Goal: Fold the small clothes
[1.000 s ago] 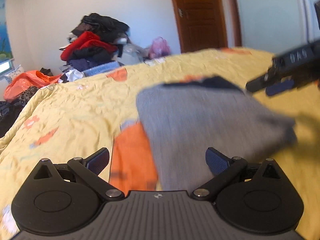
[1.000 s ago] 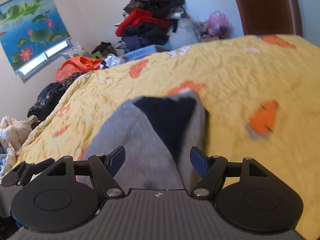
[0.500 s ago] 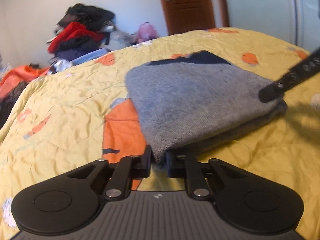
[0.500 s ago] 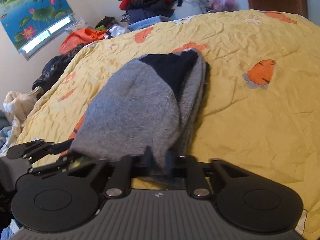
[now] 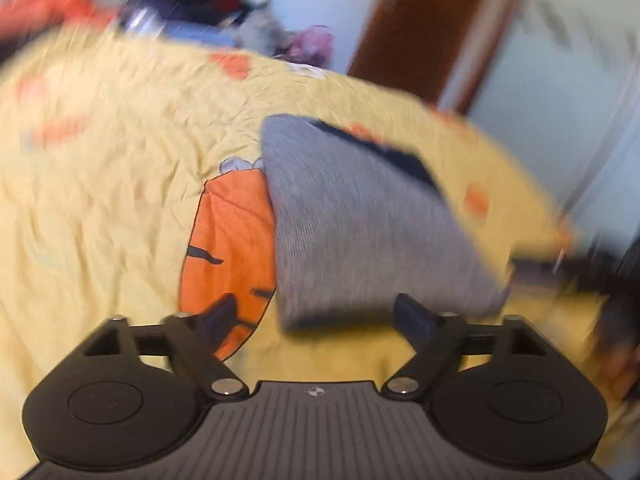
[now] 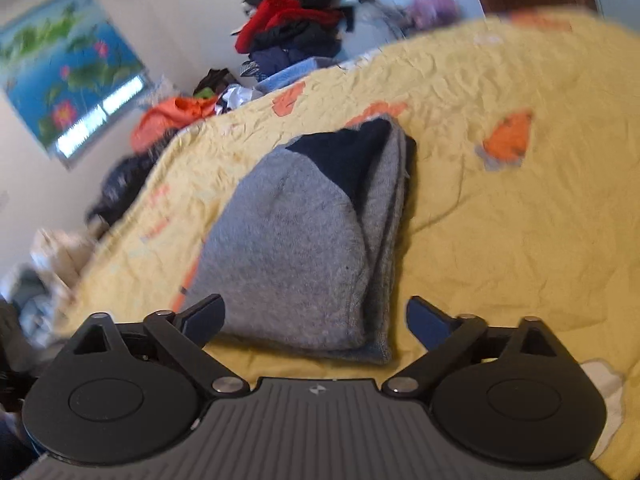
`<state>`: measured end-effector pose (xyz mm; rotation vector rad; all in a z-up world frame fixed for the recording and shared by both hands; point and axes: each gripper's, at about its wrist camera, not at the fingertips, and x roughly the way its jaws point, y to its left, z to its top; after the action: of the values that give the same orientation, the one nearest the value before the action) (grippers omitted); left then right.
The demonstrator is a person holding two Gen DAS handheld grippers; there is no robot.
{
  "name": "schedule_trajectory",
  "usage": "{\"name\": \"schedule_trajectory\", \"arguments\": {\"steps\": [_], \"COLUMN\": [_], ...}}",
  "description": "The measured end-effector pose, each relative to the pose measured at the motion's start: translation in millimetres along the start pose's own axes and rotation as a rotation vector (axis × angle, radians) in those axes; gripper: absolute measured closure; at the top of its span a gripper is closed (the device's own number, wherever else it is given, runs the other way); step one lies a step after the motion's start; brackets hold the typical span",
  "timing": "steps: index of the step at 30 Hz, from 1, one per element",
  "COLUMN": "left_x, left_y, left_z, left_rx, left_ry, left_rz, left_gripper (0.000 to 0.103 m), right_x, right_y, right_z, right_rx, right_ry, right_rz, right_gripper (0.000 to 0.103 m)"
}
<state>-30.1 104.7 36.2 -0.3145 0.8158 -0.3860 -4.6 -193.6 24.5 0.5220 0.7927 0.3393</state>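
A folded grey knit garment with a dark navy patch [image 5: 360, 220] lies on the yellow bedspread [image 5: 100, 184]; it also shows in the right wrist view [image 6: 304, 240]. My left gripper [image 5: 316, 314] is open and empty, just short of the garment's near edge. My right gripper [image 6: 316, 318] is open and empty, with the garment's near edge between its spread fingers but not touched. The right gripper's dark, blurred body shows at the right edge of the left wrist view [image 5: 560, 268].
A heap of red, black and blue clothes [image 6: 300, 28] is piled beyond the bed's far side. Orange and dark clothes [image 6: 176, 112] lie off the left edge. A brown door [image 5: 416, 28] stands behind. A white cloth [image 6: 604, 392] lies at the near right.
Both grippers were shut on the garment's near edge half a second ago; both have let go, opened and pulled back. The garment lies flat on the bed. The views have tilted.
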Motion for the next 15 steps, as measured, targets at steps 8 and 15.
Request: {"name": "schedule_trajectory", "arguments": {"steps": [8, 15], "left_x": [63.0, 42.5], "left_y": [24.3, 2.7], "left_z": [27.4, 25.6], "left_rx": [-0.235, -0.095], "left_ry": [0.256, 0.249], "left_rz": [-0.11, -0.11], "left_gripper": [0.085, 0.09], "right_x": [46.0, 35.1], "right_y": [-39.8, -14.7], "right_z": [20.0, 14.2], "right_rx": [0.252, 0.091], "right_ry": [0.253, 0.282], "right_rz": [0.142, 0.135], "right_gripper": [0.041, 0.078]}}
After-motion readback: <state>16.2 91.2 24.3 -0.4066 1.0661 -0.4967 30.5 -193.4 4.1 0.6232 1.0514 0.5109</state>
